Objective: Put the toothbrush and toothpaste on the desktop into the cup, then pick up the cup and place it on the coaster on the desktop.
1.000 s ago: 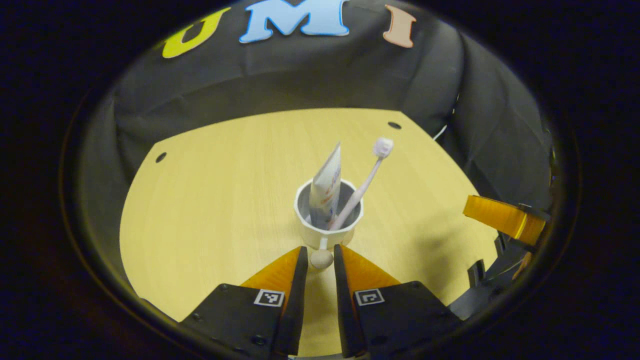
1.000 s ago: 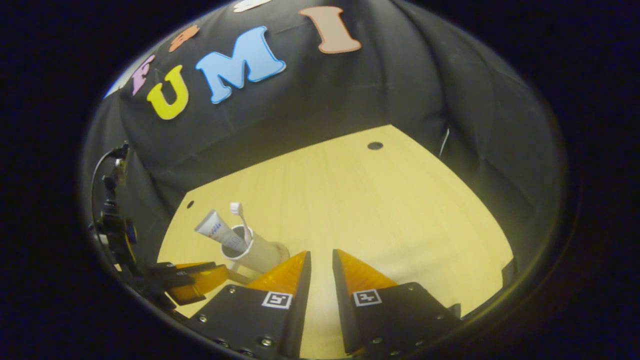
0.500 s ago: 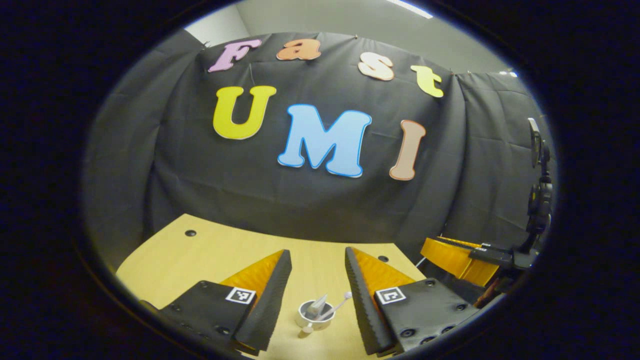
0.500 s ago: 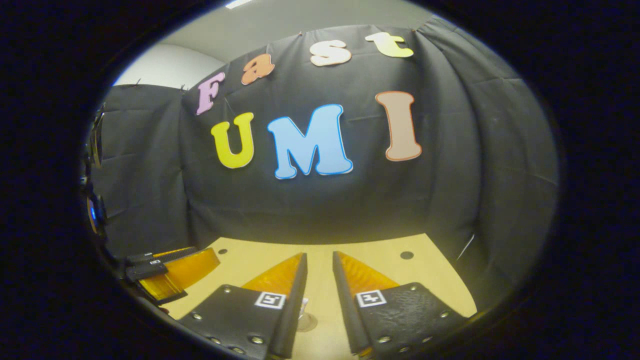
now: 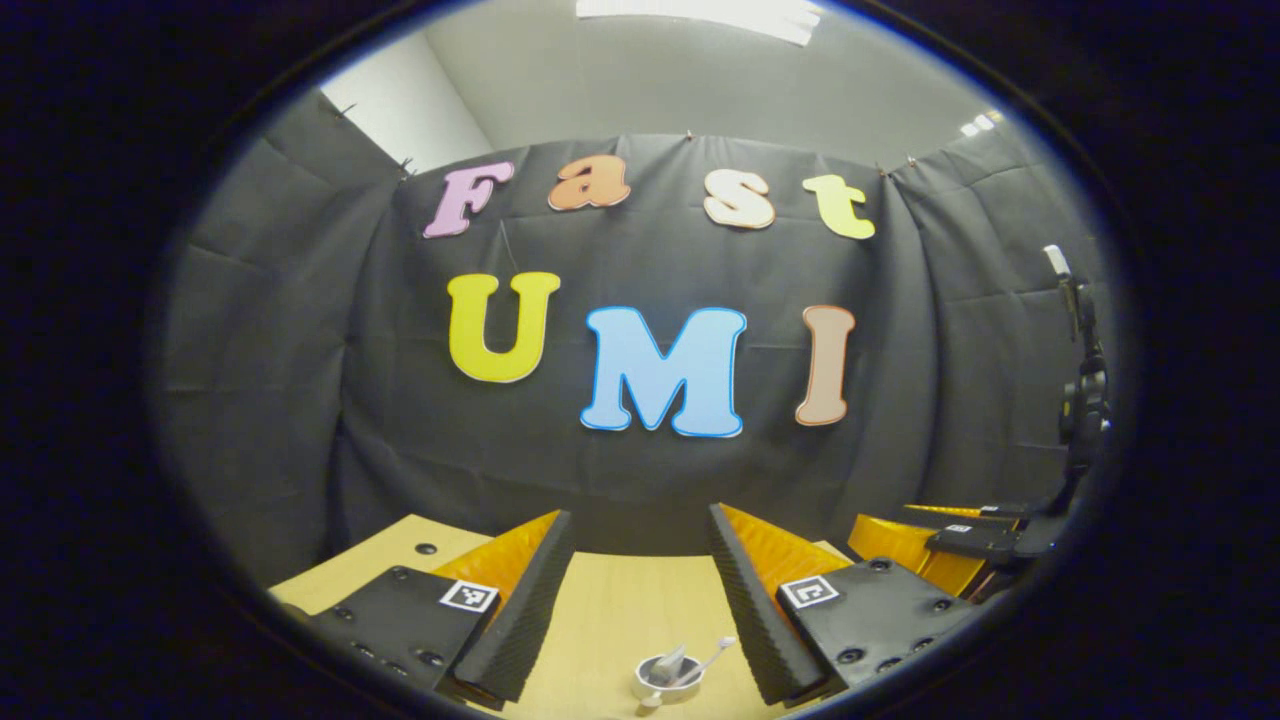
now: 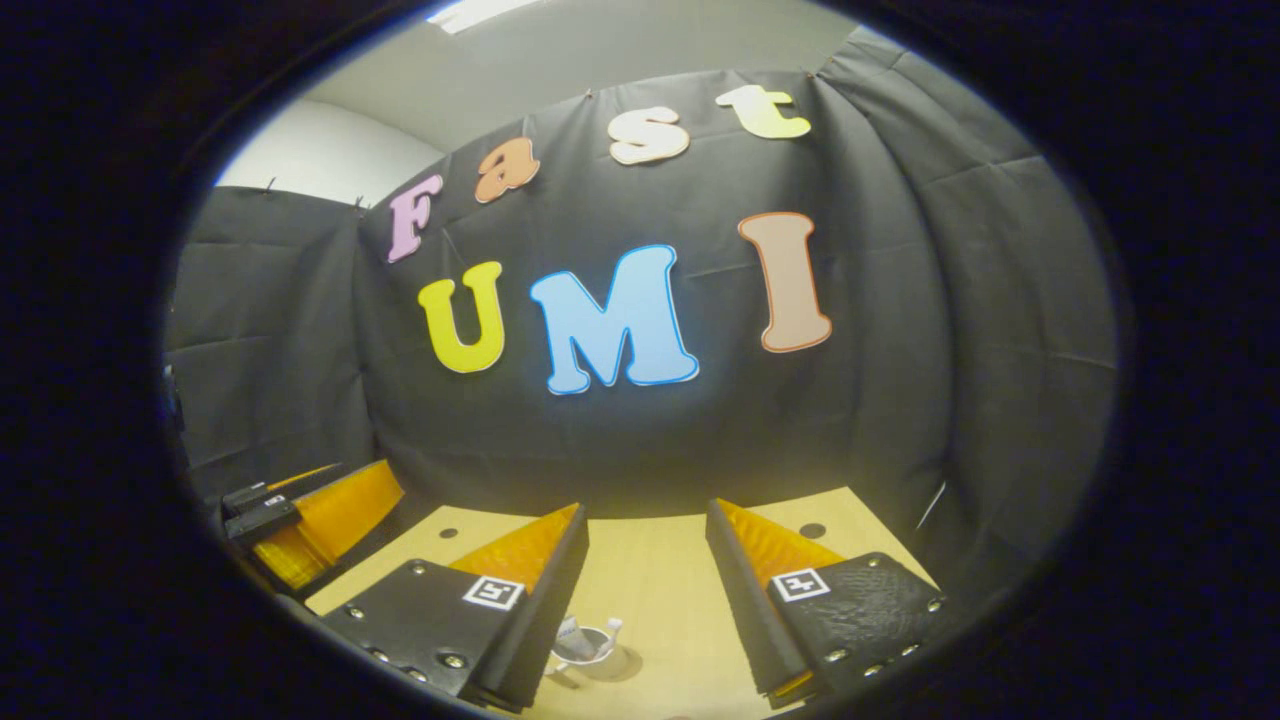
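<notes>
A white cup (image 5: pixel 668 680) stands upright on the wooden desktop (image 5: pixel 610 610), far below and between my left gripper's fingers. A toothpaste tube (image 5: pixel 670 661) and a toothbrush (image 5: pixel 712 655) stick out of it. My left gripper (image 5: pixel 640 520) is open, high above the desk, with nothing in it. In the right gripper view the cup (image 6: pixel 585 645) sits low beside the left finger, on a darker round patch (image 6: pixel 622 666) that may be the coaster or a shadow. My right gripper (image 6: pixel 647 510) is open and holds nothing.
The black cloth wall rises right behind the desk's far edge. Small dark holes (image 6: pixel 812 530) mark the desktop's corners. The right gripper (image 5: pixel 930 545) shows at the right of the left gripper view, and the left gripper (image 6: pixel 320 505) at the left of the right gripper view.
My left gripper let go of the cup's handle, opened and rose, tilting up toward the wall. The right gripper rose too and opened wider. The cup stayed standing on the desk.
</notes>
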Motion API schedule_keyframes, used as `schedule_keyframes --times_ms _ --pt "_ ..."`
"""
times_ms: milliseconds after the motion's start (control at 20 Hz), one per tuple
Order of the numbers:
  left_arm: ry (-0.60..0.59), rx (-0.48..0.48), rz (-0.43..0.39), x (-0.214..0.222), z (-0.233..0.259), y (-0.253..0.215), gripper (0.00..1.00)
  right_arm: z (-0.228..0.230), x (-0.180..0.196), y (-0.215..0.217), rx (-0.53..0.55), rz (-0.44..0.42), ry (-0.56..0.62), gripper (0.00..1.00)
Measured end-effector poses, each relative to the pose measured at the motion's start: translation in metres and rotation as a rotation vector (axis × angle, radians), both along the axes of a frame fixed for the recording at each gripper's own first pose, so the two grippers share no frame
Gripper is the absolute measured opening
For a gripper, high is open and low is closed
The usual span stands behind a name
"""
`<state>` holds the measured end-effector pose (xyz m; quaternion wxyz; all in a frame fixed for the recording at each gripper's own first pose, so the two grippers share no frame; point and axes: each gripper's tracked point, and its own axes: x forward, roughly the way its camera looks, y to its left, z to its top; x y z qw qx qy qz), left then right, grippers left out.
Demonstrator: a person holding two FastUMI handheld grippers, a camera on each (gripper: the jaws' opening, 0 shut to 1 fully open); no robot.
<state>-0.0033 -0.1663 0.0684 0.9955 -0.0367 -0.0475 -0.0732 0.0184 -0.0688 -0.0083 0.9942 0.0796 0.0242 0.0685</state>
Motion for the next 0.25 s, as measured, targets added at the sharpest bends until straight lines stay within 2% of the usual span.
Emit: schedule_keyframes --times_ms 50,100,200,250 --pt "-0.002 0.005 0.007 -0.0012 -0.0001 0.0009 0.86 -0.0006 0.0005 0.0004 0.007 0.001 0.002 0.75" --pt "-0.004 0.001 0.007 -0.0001 0.0008 -0.0002 0.87 -0.0028 0.0002 0.0003 0.011 0.003 0.008 0.70" --pt "0.000 -0.014 0.007 -0.0028 -0.0006 -0.0009 0.87 -0.0055 0.0008 -0.0017 0.009 -0.001 0.017 0.70" --pt "0.004 -0.015 0.010 -0.0033 -0.0013 0.0003 0.87 -0.0054 0.0004 -0.0015 0.008 -0.001 0.018 0.75"
